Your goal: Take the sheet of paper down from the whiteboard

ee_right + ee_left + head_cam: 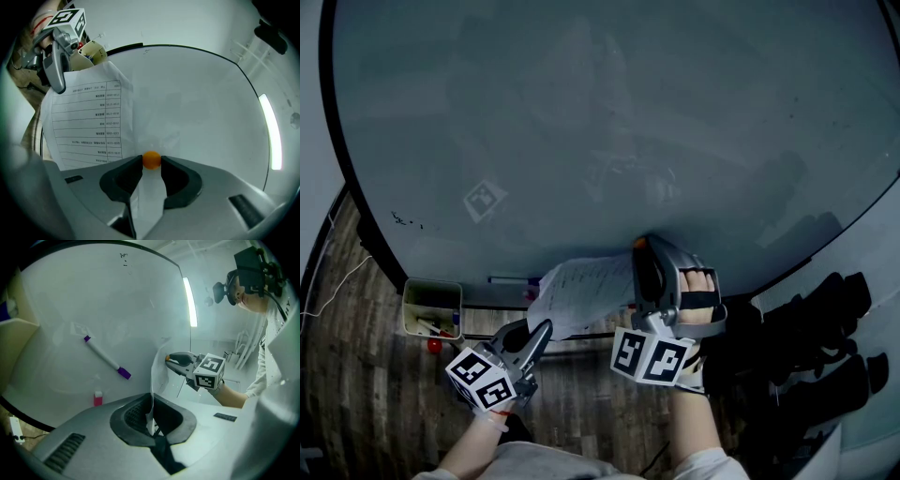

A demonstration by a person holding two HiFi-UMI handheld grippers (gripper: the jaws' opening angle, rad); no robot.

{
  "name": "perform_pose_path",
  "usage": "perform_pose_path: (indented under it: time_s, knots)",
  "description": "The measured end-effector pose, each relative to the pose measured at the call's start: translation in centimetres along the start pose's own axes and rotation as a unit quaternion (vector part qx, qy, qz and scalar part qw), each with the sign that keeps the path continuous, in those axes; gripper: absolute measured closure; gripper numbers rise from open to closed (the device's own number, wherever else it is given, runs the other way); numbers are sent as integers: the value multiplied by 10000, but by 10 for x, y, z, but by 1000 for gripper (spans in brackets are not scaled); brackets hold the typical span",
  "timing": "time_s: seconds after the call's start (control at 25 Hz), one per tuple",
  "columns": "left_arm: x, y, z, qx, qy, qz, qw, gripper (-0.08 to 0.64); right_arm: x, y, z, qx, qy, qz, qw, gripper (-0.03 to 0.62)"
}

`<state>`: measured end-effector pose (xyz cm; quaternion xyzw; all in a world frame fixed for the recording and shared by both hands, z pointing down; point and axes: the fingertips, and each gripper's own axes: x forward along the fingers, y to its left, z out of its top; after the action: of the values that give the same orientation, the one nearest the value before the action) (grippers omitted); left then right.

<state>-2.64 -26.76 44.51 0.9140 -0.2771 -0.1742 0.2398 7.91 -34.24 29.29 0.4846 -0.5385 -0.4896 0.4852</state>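
The fingers [133, 416] of the left gripper [544, 330] are pressed together on one edge of the sheet of paper [586, 289], which runs edge-on between the pads. This pinch looks meant to keep the sheet from dropping once it comes free. The fingers [123, 174] of the right gripper [639, 247] stand partly apart, closed on a small orange magnet [151, 159] at the far corner of the sheet, against the whiteboard [609, 122]. That magnet seems to be what pins the paper there, so gripping it is probably the way to release the sheet. The printed page bows away from the board between the two grippers, with its magnet corner up at the board and its other end drawn out toward the person. Whether the magnet is seated on the board or already lifted off cannot be told. A purple-capped marker [105, 357] clings to the board well away from the sheet and plays no part. The next move likely calls for pulling the magnet straight off while the left pinch carries the sheet; a slack pinch could let it slip.
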Motion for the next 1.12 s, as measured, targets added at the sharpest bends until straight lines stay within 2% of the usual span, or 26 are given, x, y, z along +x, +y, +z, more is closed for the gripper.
perform_pose_path:
  time_s: [0.32, 0.56, 0.8, 1.12]
  knots:
    - [-1, 4, -1, -38, -15, 37, 10000, 545, -4, 0, -4, 95, -13, -37, 9999, 453]
    - [0, 13, -5, -79, -49, 146, 9999, 545, -14, -2, -30, 338, 200, 8, 9992, 453]
    - [2, 16, -5, -81, -40, 221, 9997, 545, -16, 7, -65, 879, 580, 298, 9940, 440]
    - [2, 23, -7, -125, -25, 314, 9994, 545, -9, 31, -90, 789, 1004, 814, 9885, 403]
